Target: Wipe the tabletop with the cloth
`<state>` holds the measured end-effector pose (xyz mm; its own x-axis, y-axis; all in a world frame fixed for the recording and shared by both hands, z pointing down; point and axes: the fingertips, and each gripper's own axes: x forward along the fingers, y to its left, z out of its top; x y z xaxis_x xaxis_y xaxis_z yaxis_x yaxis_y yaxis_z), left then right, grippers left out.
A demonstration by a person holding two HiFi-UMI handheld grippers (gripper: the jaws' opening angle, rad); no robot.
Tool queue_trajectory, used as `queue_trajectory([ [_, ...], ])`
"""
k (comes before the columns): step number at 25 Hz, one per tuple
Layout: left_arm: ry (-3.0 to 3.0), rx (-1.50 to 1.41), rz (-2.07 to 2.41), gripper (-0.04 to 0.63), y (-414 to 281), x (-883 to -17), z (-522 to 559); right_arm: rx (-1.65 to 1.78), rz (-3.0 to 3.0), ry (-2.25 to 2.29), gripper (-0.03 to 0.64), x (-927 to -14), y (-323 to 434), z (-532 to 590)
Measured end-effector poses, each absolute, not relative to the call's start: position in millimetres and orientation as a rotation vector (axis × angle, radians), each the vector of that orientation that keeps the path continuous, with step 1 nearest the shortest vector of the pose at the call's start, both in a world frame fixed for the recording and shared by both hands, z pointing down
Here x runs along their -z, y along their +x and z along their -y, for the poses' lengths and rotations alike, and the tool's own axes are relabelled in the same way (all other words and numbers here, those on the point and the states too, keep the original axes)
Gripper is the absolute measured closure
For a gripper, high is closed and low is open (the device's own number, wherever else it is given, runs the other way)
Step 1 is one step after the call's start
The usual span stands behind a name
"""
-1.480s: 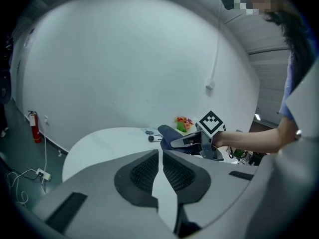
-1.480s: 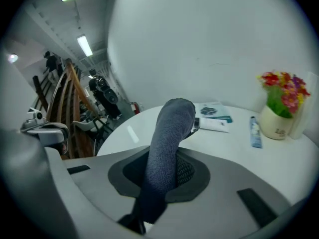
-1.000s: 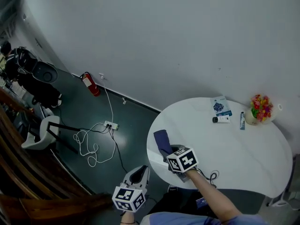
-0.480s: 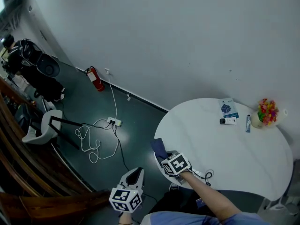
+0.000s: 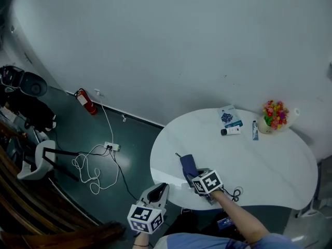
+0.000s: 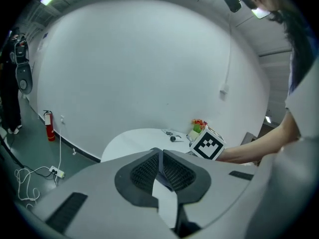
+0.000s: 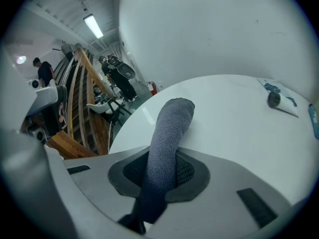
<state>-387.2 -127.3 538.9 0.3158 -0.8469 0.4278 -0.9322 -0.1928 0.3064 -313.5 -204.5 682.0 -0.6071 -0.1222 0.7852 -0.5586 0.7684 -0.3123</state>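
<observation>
Right gripper (image 5: 196, 174): jaws clamped on the grey-blue cloth (image 5: 188, 165), which runs ahead of them, its free end lying on the white tabletop (image 5: 270, 160). Both sit further in from the near-left rim than half a second ago. Left gripper (image 5: 157, 192): jaws together, empty, off the table's edge. Far side: pale pot (image 5: 264, 128) holding coloured flowers (image 5: 274, 111).

The cloth (image 5: 188, 165) is laid on the table (image 5: 270, 165) near its left edge (pinched in the right gripper (image 5: 196, 174)). A flower pot (image 5: 273, 115) and booklet (image 5: 229, 116) are set at the far side.
</observation>
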Motion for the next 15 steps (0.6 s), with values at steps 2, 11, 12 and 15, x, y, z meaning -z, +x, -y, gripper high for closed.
queue_trajectory([
  [2, 2.117, -0.229, 1.533, 0.572, -364, -537, 138, -0.699, 2.15, 0.558, 0.548, -679, -281, 216],
  [11, 2.136, -0.212, 1.486, 0.572, -267, -535, 181, -0.757, 2.105, 0.741, 0.547, -668, -121, 249],
  [12, 2.134, -0.208, 1.478, 0.571, -254, -536, 186, -0.762, 2.101, 0.761, 0.547, -667, -101, 252],
  [15, 2.146, -0.208, 1.444, 0.571, -209, -538, 203, -0.771, 2.078, 0.817, 0.547, -671, -36, 262],
])
